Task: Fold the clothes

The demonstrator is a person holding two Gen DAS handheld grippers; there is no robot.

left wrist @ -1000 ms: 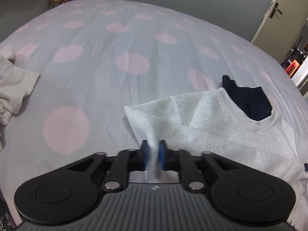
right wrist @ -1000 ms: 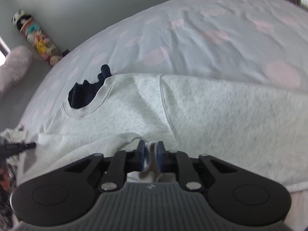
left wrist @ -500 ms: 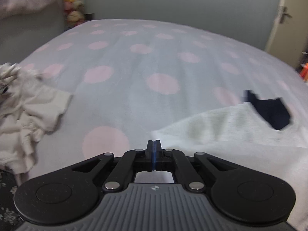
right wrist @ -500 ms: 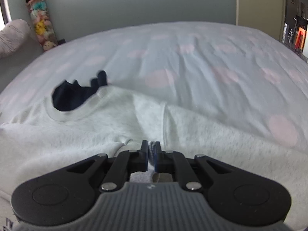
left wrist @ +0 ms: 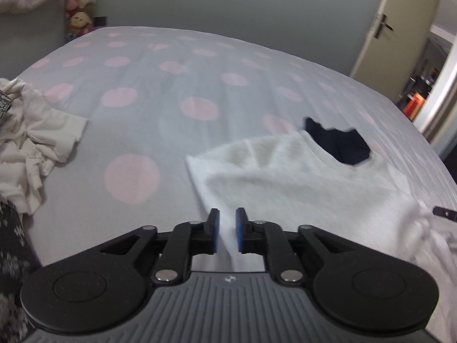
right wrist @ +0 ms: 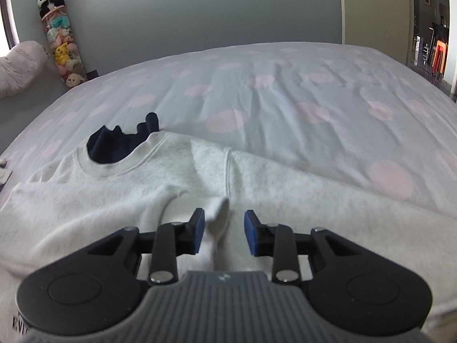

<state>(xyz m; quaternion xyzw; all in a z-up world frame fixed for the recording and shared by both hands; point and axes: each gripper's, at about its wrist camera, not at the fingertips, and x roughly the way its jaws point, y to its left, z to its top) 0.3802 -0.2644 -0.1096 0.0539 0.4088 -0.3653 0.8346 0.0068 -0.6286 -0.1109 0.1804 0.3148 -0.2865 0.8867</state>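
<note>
A light grey sweatshirt point(right wrist: 177, 183) is spread flat on a bed point(right wrist: 285, 91) covered by a pale sheet printed with pink dots. The collar is turned toward the far side, and a dark navy garment point(right wrist: 114, 145) is seen through and beyond the neck opening. In the left wrist view the left claw point(left wrist: 227, 230) is held low over the near left edge of the sweatshirt point(left wrist: 285, 177); its blue pads are parted by a narrow gap, and cloth is seen between them, though no pinch is made. In the right wrist view the right claw point(right wrist: 224, 235) is spread wider, with nothing held; a small raised ridge of grey fabric is seen just beside the left pad, below the sleeve seam. The sleeve is laid out to the right across the sheet. Black lettering is partly visible at the lower left edge of that view but cannot be read. A crumpled heap of white clothing point(left wrist: 34, 143) is noted at the left side of the bed point(left wrist: 171, 91), well apart from the sweatshirt. A tall clear tube of plush toys point(right wrist: 61, 43) is stood against the grey wall, and a cream door point(left wrist: 397, 25) is seen ajar at the right.
</note>
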